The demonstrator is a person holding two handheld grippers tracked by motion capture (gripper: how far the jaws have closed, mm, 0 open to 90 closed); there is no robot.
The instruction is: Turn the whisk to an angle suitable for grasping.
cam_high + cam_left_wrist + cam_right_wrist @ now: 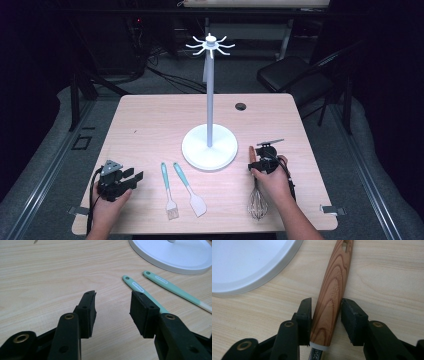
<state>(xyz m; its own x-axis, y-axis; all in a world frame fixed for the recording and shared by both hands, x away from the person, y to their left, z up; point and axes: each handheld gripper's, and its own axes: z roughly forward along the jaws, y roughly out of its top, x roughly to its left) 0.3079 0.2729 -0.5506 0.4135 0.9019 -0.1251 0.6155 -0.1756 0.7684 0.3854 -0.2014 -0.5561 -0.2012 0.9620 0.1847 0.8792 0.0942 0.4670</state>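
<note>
My right gripper point(325, 312) straddles the whisk's wooden handle point(332, 290) at lower centre, jaws wide, right pad clear; closing off-centre could roll it; left gripper point(112, 312) stands wide, empty.

Evenly lit table, dark surroundings, soft focus.

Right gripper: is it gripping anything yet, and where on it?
Not yet. The right gripper straddles the whisk at its wooden handle near the metal end; a gap remains at one pad.
</note>
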